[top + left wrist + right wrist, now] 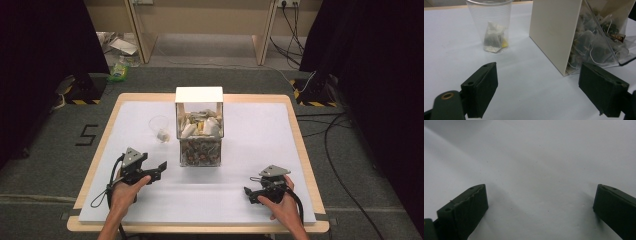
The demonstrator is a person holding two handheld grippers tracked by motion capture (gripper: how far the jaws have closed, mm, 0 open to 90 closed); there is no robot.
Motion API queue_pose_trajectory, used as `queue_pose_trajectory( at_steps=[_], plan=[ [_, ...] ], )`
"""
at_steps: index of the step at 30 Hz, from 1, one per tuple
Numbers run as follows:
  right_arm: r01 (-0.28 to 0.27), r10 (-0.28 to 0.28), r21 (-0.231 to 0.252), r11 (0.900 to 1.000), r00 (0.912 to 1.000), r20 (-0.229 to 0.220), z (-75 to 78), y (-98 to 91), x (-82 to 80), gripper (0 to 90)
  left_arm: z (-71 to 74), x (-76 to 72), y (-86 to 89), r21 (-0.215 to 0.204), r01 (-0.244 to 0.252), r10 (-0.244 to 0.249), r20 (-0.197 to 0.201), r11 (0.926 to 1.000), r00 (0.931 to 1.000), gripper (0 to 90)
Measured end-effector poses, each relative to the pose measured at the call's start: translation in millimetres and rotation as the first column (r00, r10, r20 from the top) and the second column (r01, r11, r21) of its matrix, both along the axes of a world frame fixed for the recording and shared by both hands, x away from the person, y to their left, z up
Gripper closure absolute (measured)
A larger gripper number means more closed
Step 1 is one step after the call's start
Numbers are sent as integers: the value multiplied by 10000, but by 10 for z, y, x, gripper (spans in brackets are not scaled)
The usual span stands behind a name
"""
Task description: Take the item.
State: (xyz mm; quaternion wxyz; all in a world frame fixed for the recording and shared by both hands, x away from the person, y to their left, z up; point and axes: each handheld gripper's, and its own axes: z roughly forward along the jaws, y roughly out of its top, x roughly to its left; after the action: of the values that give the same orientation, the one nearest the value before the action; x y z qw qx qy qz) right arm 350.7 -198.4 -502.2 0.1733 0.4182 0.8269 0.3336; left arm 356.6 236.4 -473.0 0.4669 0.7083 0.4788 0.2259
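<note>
A clear box (pixel 199 127) with a white lid stands mid-table, full of tea bags (pixel 201 125). To its left a clear plastic cup (pixel 159 128) holds one tea bag (pixel 494 37). My left gripper (pixel 159 169) rests at the front left, open and empty, aimed toward the cup (pixel 489 23) and the box's white side (pixel 554 32). The right gripper (pixel 250 193) lies at the front right, open, with bare white tabletop between its jaws (pixel 541 202).
The white mat (pixel 240 200) covers a wooden table whose edge (pixel 200 228) runs along the front. Beyond it are black stands (pixel 85 87), cables (pixel 330 135) on the grey floor and a wooden bench (pixel 200 25).
</note>
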Motion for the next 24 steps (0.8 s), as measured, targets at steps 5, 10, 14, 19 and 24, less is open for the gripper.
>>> queue_pose_trajectory(
  at_steps=[5, 10, 14, 19, 24],
  plan=[
    [2, -2, 6, 10000, 10000, 9, 0, 1, 0, 3, -69, -76, -7, 78, 11, -11, -4, 10000, 10000, 154],
    [6, -6, 7, 10000, 10000, 10, 0, 1, 0, 3, -127, -136, -3, 136, 63, -62, -42, 9999, 10000, 154],
    [-4, 4, -4, 10000, 10000, 19, 0, 0, 1, 3, -159, -168, -7, 356, 145, -143, -50, 9993, 9999, 153],
    [4, -4, -1, 10000, 10000, 0, 0, 1, 0, 3, -202, -217, 3, 461, 165, -158, -140, 9988, 9998, 152],
    [3, -3, 5, 10000, 10000, 1, 0, 0, 0, 3, -227, -273, 36, 520, 174, -166, -154, 9985, 9997, 152]
  ],
)
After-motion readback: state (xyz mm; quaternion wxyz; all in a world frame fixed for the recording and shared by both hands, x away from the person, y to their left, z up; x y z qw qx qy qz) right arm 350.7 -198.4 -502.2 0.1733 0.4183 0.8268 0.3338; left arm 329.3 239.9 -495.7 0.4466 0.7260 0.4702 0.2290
